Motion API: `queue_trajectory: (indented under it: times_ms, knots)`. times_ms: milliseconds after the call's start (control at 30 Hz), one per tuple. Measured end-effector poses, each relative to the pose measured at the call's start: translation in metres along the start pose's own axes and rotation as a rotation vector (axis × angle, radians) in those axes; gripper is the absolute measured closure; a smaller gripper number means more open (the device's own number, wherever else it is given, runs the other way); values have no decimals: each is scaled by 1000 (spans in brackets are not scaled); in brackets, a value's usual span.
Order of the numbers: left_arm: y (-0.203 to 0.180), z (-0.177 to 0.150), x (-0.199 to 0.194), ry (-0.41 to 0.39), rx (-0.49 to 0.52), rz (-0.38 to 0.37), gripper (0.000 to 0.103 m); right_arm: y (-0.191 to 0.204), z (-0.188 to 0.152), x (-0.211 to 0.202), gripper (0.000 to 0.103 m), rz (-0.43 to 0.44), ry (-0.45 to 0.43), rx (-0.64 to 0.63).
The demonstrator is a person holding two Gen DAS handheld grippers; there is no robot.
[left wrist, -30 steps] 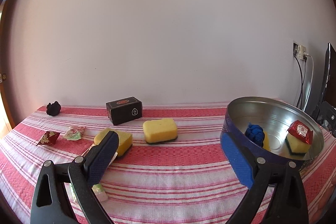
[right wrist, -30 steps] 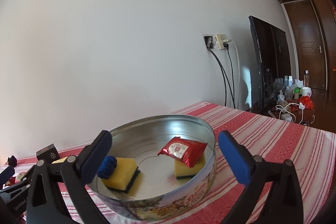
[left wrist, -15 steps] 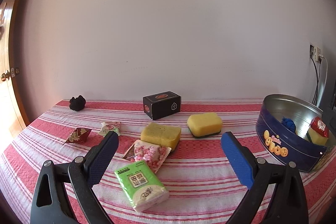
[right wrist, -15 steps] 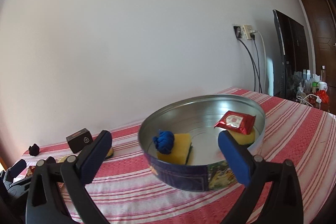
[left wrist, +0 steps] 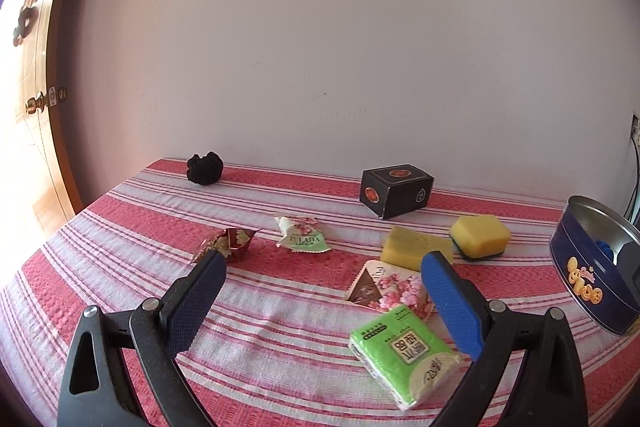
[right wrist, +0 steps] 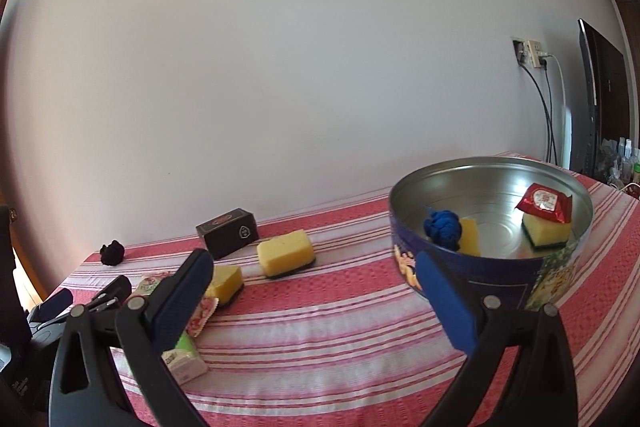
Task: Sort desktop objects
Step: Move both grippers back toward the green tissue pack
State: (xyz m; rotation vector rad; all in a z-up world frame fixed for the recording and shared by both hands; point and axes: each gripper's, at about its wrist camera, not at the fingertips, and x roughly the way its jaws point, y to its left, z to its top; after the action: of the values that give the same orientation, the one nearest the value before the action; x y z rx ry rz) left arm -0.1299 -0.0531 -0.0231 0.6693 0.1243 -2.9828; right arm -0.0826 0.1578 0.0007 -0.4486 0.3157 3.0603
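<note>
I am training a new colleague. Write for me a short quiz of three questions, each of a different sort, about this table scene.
1. True or false: the left gripper holds the green tissue pack.
2. Which lies inside the round tin? A) black box B) blue ball of cloth C) black ball of cloth
3. Fill in: the red packet rests on a yellow ____.

Key: 1 false, both grippers are open and empty; 2 B; 3 sponge.

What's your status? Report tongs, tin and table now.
Left tongs open, empty. Right tongs open, empty. Tin holds two sponges, blue ball, red packet. Green tissue pack nearest left tongs; nothing in the way.
</note>
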Motion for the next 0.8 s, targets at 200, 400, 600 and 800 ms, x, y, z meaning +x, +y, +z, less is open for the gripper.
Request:
queue_trajectory:
  times_ms: [200,400,600,800]
  knots:
    - [31,5,11,27,-33,36,3,30,-8,7,0,50,40,-22]
    - [56,9,21,47,-56,67,3,49,-11,15,0,97,76,-23]
    - [69,13,31,67,-55,92,3,68,-16,27,0,137,157,-61]
    - [83,18,43,86,-10,126,3,77,-22,39,0,184,267,-95]
